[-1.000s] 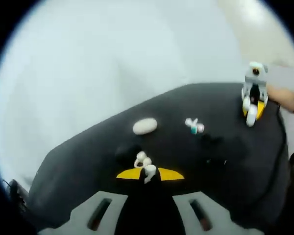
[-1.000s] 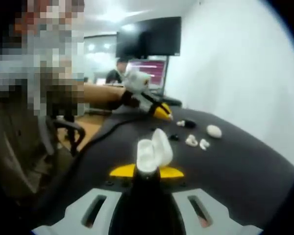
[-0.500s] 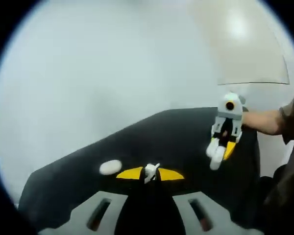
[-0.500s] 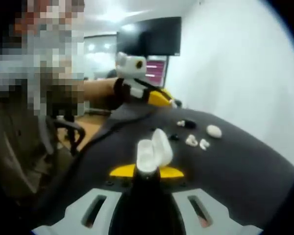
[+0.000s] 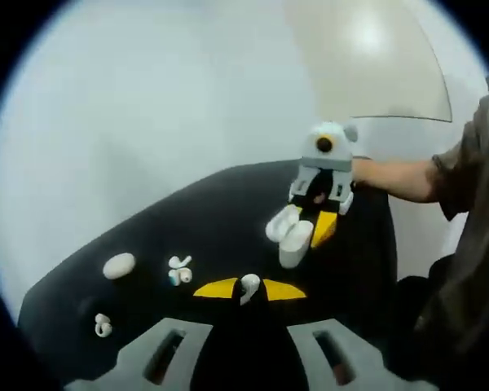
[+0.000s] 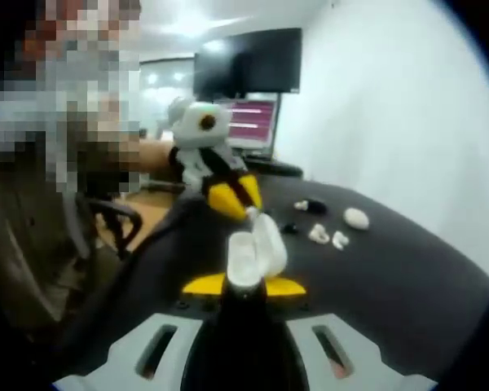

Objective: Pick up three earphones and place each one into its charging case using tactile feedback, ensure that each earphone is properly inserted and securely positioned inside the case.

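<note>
My left gripper (image 5: 248, 290) is shut on a white earphone (image 5: 248, 285), held above the black table (image 5: 228, 220). My right gripper (image 6: 246, 283) is shut on an open white charging case (image 6: 255, 248), its lid up. In the left gripper view that case (image 5: 289, 232) hangs from the right gripper (image 5: 306, 232), just up and right of the earphone. In the right gripper view the left gripper (image 6: 235, 204) comes in from the left, its yellow tips just above the case. On the table lie a closed oval case (image 5: 119, 265), an earphone pair (image 5: 179, 271) and another earphone (image 5: 103, 325).
A person's forearm (image 5: 395, 177) reaches in from the right behind the right gripper. Farther along the table lie white earphones (image 6: 328, 237), a small dark item (image 6: 310, 207) and the oval case (image 6: 356, 217). A dark screen (image 6: 248, 61) and a lit monitor (image 6: 251, 120) stand beyond.
The left gripper has swung with its earphone toward the right gripper; its tips are now just above the open case. The case and the right gripper have stayed still.
</note>
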A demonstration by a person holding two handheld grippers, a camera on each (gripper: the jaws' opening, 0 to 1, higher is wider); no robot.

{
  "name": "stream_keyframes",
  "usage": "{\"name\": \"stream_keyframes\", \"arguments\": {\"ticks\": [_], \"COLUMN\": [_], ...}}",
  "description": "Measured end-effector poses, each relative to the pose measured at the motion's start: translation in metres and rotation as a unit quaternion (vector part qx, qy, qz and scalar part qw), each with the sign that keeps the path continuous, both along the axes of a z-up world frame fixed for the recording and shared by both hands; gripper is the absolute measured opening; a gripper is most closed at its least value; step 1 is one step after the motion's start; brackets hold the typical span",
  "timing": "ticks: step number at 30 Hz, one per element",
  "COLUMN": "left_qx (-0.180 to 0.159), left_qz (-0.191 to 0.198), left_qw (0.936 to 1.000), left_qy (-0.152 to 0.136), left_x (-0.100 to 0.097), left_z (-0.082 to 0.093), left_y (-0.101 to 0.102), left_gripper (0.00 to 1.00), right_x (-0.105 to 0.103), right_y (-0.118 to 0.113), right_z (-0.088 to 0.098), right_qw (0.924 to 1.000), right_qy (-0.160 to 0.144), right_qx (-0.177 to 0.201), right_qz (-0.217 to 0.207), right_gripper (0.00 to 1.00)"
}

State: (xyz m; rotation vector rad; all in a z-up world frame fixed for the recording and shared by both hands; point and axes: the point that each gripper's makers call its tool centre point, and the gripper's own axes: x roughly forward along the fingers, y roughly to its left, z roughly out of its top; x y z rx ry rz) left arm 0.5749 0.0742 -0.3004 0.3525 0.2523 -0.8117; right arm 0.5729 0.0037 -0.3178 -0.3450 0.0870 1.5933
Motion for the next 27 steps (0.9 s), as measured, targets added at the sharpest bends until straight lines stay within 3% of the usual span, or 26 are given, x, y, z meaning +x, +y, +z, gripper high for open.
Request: {"name": "stream_keyframes", "arguments": {"ticks": [2, 5, 7, 10, 12, 16, 21, 27], "left_qx": [0.004, 0.040, 0.042, 0.032, 0.030, 0.061, 0.051, 0.054], "left_qz": [-0.005, -0.009, -0.015, -0.022, -0.021, -0.005, 0.011, 0.039], "left_qw": [1.0000, 0.9991, 0.9990, 0.9992, 0.9993, 0.9976, 0.9983, 0.9971], "left_qy": [0.001, -0.012, -0.008, -0.007, -0.010, -0.033, -0.028, -0.036], "left_x": [-0.001, 0.001, -0.001, -0.007, -0.010, -0.016, -0.027, -0.019], "left_z": [-0.004, -0.012, -0.015, -0.011, -0.008, -0.006, -0.006, -0.008], "left_y": [-0.004, -0.004, -0.006, -0.005, -0.002, 0.011, 0.009, 0.001], "left_gripper": [0.08, 0.08, 0.09, 0.19, 0.18, 0.15, 0.10, 0.12], "right_x": [0.000, 0.000, 0.000, 0.000, 0.000, -0.001, -0.001, -0.002], "right_y": [0.000, 0.001, 0.001, 0.000, 0.000, 0.001, 0.001, 0.001], "right_z": [0.000, 0.000, 0.000, 0.000, 0.000, 0.001, 0.001, 0.002], "right_qw": [1.0000, 1.0000, 1.0000, 1.0000, 1.0000, 1.0000, 1.0000, 1.0000], "right_qy": [-0.001, -0.001, -0.001, 0.000, 0.001, 0.001, 0.001, 0.000], "right_qx": [0.000, 0.000, 0.000, 0.000, 0.000, 0.000, 0.000, 0.000], "right_qz": [0.000, 0.000, 0.000, 0.000, 0.000, 0.001, 0.001, 0.001], "right_gripper": [0.17, 0.17, 0.17, 0.17, 0.17, 0.17, 0.17, 0.17]}}
